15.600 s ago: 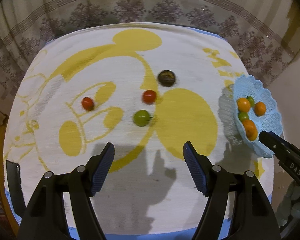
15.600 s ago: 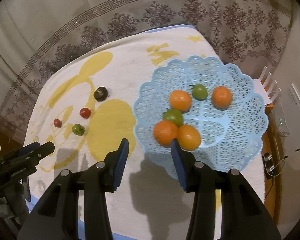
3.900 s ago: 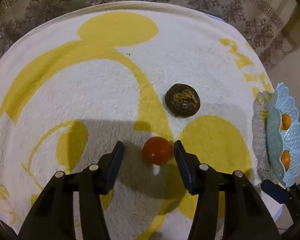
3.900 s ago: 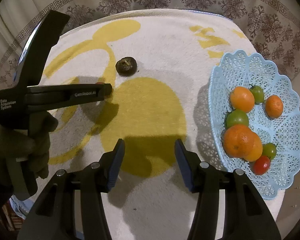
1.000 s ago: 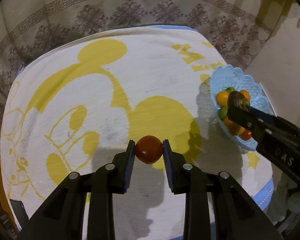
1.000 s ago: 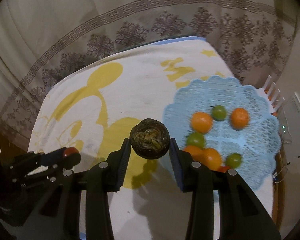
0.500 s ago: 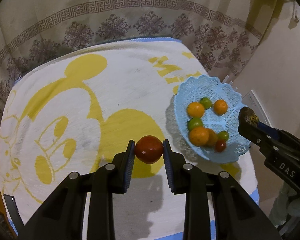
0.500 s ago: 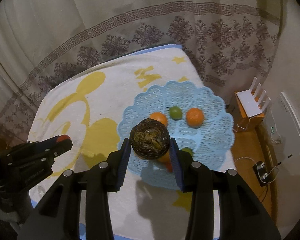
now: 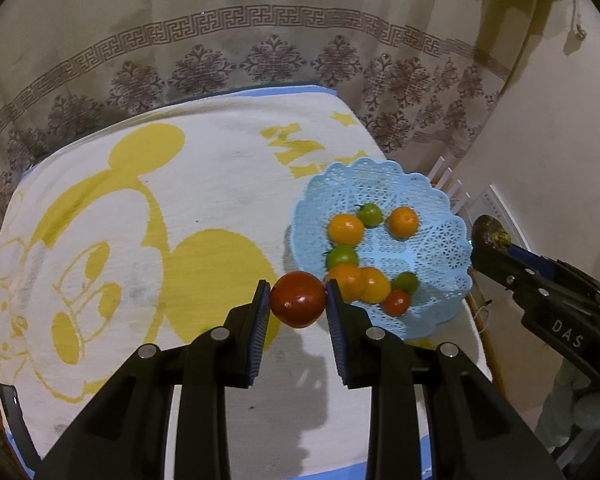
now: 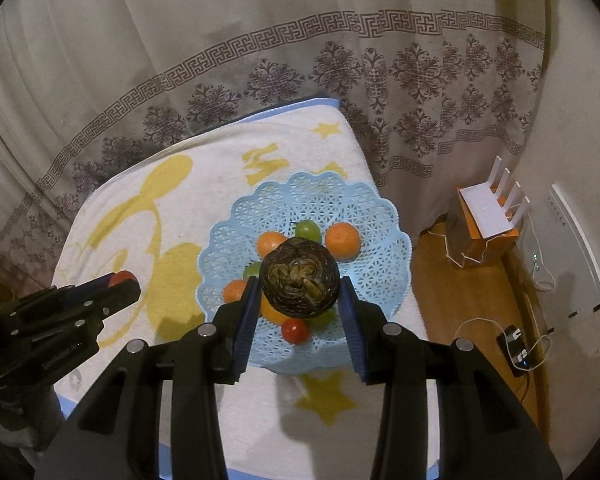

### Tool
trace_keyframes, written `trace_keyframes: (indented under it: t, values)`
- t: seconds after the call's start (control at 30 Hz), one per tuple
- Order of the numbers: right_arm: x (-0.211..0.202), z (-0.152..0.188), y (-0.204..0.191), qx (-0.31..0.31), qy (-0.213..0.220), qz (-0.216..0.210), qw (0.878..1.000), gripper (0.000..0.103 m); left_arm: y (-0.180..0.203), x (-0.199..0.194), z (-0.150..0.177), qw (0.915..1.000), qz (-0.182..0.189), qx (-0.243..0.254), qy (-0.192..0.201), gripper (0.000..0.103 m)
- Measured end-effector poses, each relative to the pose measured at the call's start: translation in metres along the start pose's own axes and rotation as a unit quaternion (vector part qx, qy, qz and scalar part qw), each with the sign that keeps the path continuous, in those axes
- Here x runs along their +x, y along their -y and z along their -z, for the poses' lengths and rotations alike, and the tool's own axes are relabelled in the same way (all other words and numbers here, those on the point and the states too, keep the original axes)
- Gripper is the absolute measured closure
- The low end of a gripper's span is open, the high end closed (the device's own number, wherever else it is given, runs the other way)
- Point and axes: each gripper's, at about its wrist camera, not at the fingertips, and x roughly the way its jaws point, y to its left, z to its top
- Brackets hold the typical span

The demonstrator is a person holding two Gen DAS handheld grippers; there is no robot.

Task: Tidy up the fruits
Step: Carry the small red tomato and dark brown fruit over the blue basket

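- The left gripper (image 9: 298, 300) is clamped on a red tomato (image 9: 298, 299), pinched between its two blue pads and held in the air above the towel, just beside the near left edge of the basket
- The right gripper (image 10: 299, 283) is clamped on a dark brown wrinkled fruit (image 10: 299, 277), pinched between its pads and held in the air over the middle of the basket
- A pale blue lattice basket (image 10: 376, 216) with a scalloped rim sits on the right part of the table
- Inside the basket lie orange fruits (image 9: 402, 222), green fruits (image 9: 342, 257) and a small red tomato (image 9: 397, 303), clustered together and touching one another near the middle
- The table is covered by a white towel (image 9: 220, 184) printed with a yellow cartoon mouse and yellow stars; no loose fruit is seen on it
- In the right wrist view the left gripper enters from the left edge, the red fruit showing at its tip
- A cream curtain (image 10: 260, 60) with a brown patterned border hangs behind the table
- On the wooden floor to the right stands a white router (image 10: 490, 210) with four antennas on an orange box, with cables nearby
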Motion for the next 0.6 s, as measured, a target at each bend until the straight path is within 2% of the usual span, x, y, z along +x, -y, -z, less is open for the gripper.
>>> trace_keyframes:
  t: [0.6]
  values:
    - [0.004,-0.004,0.017,0.01,0.0,-0.001,1.0,0.062,0.033,0.014,-0.014,0.9995,0.012,0.03,-0.002,0.075]
